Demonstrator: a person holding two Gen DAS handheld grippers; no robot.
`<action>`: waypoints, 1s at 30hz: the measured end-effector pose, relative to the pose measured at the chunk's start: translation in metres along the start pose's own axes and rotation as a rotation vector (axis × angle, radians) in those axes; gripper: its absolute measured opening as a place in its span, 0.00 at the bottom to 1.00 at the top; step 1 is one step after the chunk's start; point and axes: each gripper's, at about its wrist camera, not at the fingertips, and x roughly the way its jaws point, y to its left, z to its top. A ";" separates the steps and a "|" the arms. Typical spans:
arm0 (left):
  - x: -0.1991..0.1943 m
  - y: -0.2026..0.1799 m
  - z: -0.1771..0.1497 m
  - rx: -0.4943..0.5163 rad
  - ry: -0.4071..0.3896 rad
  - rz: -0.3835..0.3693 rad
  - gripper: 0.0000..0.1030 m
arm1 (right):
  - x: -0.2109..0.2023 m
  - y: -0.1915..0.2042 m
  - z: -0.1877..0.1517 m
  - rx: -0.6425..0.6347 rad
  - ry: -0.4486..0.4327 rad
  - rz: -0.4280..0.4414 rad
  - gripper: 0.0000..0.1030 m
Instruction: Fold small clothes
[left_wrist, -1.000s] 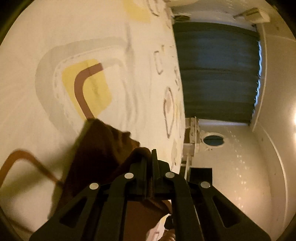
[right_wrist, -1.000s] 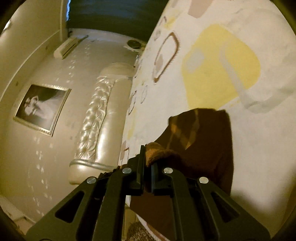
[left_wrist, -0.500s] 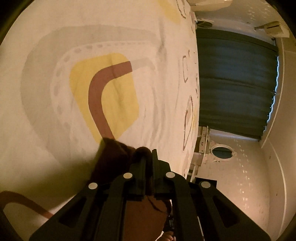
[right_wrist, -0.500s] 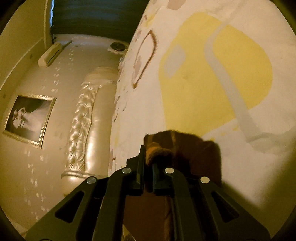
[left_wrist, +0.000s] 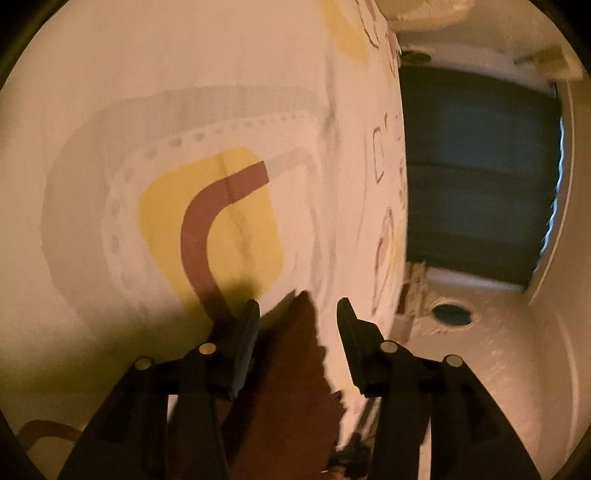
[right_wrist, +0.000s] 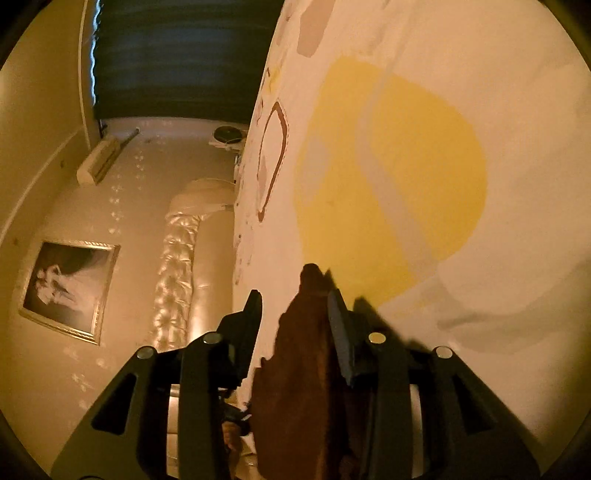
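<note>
Brown garment (left_wrist: 291, 387), lying on patterned bedsheet (left_wrist: 221, 92). Left gripper (left_wrist: 297, 314): fingers apart, straddling its corner. Right gripper (right_wrist: 295, 306): fingers apart, cloth between them.

One brown garment (left_wrist: 288, 387), two grippers, the left gripper (left_wrist: 297, 314) and the right gripper (right_wrist: 295, 306), one patterned bedsheet (left_wrist: 221, 92), one dark curtain (left_wrist: 476, 173), one framed picture (right_wrist: 68, 290), one tufted headboard (right_wrist: 177, 266)

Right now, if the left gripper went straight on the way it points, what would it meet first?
Probably the brown garment lying between the open left gripper, then the patterned bedsheet under it; depth is unclear.
</note>
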 end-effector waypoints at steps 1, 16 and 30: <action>-0.004 -0.002 -0.002 0.035 0.002 0.022 0.43 | -0.006 0.003 -0.002 -0.024 -0.006 -0.034 0.42; -0.073 0.036 -0.102 0.328 0.219 0.080 0.67 | -0.086 -0.003 -0.109 -0.177 0.142 -0.158 0.50; -0.059 0.035 -0.134 0.323 0.182 0.196 0.17 | -0.041 0.015 -0.156 -0.265 0.258 -0.263 0.13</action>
